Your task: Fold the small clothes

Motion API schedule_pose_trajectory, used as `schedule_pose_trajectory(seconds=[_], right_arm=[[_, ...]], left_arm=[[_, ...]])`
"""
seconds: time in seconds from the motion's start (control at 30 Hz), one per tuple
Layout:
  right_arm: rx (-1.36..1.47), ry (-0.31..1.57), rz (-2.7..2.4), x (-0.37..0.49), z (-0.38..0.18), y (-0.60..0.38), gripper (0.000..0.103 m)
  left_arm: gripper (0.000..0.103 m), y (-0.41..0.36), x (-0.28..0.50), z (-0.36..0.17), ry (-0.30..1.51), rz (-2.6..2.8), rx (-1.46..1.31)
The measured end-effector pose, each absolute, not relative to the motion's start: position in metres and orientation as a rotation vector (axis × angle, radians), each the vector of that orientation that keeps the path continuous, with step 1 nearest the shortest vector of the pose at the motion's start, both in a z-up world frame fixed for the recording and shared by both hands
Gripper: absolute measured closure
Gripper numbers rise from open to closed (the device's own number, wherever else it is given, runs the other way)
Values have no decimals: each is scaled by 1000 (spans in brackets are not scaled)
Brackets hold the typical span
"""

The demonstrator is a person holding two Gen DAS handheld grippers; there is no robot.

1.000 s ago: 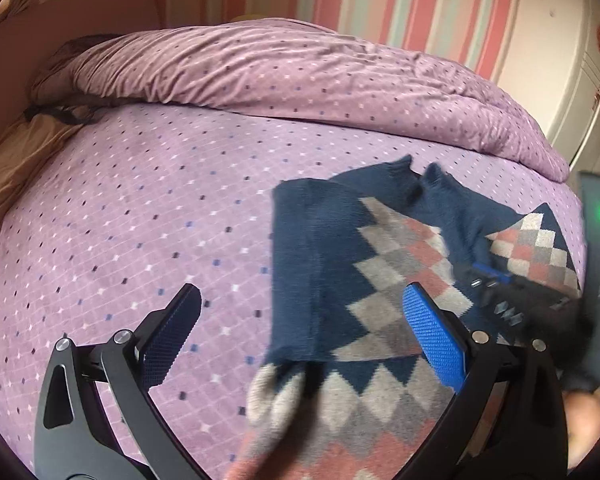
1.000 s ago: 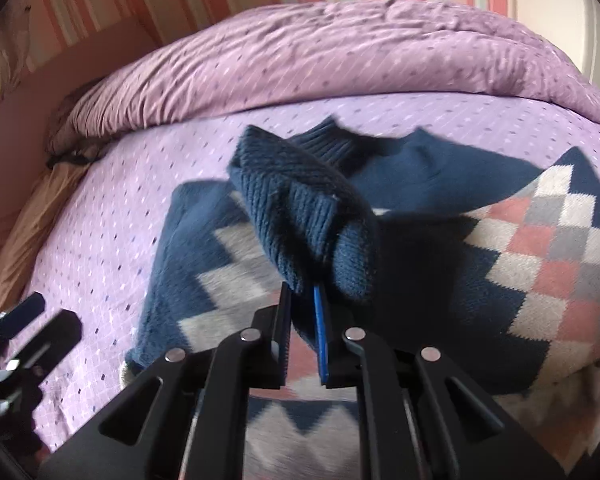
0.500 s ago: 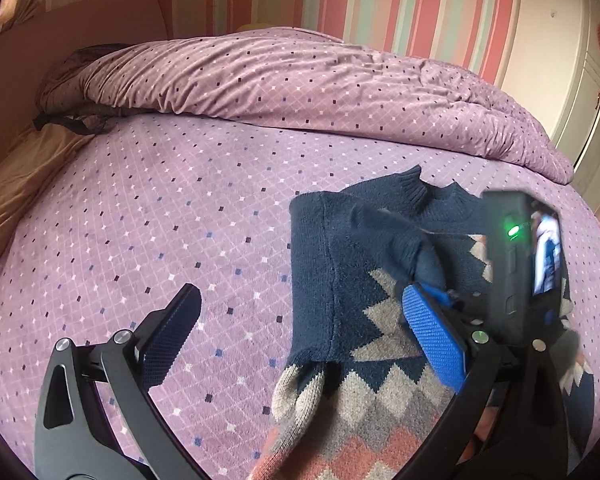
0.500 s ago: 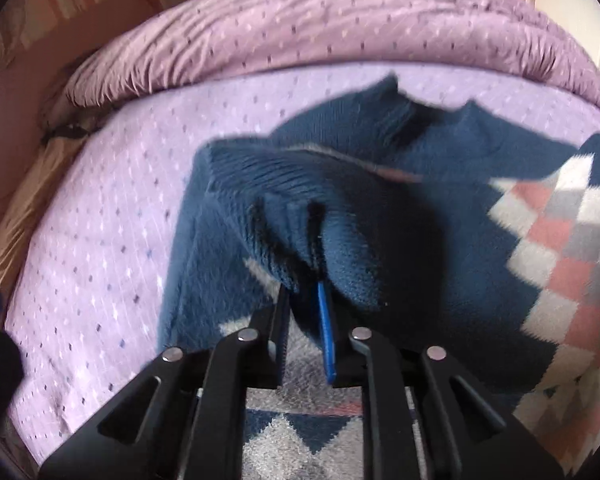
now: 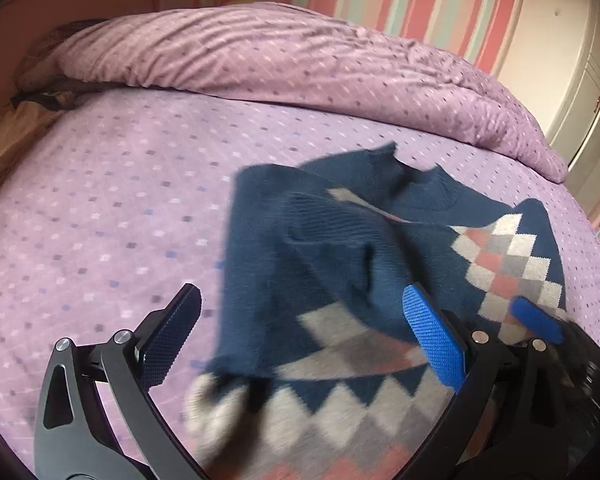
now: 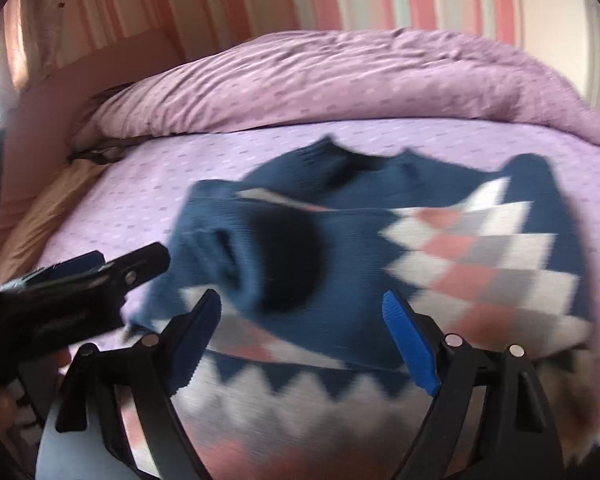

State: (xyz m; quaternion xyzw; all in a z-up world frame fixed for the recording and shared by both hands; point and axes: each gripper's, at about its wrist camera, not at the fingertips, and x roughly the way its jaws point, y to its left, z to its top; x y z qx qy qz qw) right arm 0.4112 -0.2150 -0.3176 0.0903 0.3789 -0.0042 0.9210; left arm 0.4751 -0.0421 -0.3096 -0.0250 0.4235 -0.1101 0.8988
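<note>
The sweater lies mid-bed, its sleeve folded across toward nine o'clock. Your right gripper has just sprung apart, nothing between; the left gripper gapes too. Withdraw carelessly and a finger could snag the loose sleeve and undo the fold.

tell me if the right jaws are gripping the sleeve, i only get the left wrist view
observer: no. The right gripper has just been opening its jaws and they stand wide. The navy sleeve lies loose on the sweater ahead of them, not pinched.
operator: and how does my left gripper sit from over there
observer: seen from the right wrist, the left gripper points at the sweater's left edge, over the purple sheet, with nothing between its jaws.
</note>
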Motion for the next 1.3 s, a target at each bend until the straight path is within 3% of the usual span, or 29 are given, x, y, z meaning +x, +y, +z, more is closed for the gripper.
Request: schedule_pose_trajectory(seconds=[0.07,0.1,0.13,0.2,0.23,0.6,0.67,0.73,1.17,1.3], right_arm=[[185,770,-39,404,-317,-231,19],[190,773,-45,401,-317,-239,19],[193,773,-53,398,-316,-246,19],[196,773,-64,394,-318,-256,19],[198,773,-69,392,-319,-258,19],[208,773,-94,382,-329,-277,19],[216,775,-96,379,-330,-279,19],[224,778,-93,377,-332,-282,19],[230,763,-112,361,-328,-297,19],[246,766,-121,356,-331,-300,19]], left_arm=[[4,-56,482,-317,869,-227,-46],[12,-64,486,-324,878,-233,-45],[33,-70,491,-330,894,-243,-46],[60,-75,500,-343,941,-253,-58],[65,-75,503,-349,970,-248,-74],[59,-72,512,-362,962,-201,-152],[72,-71,514,-364,967,-207,-172],[93,-64,516,-365,973,-211,-202],[97,-30,479,-329,828,-270,-251],[97,-13,477,-348,884,-244,-234]])
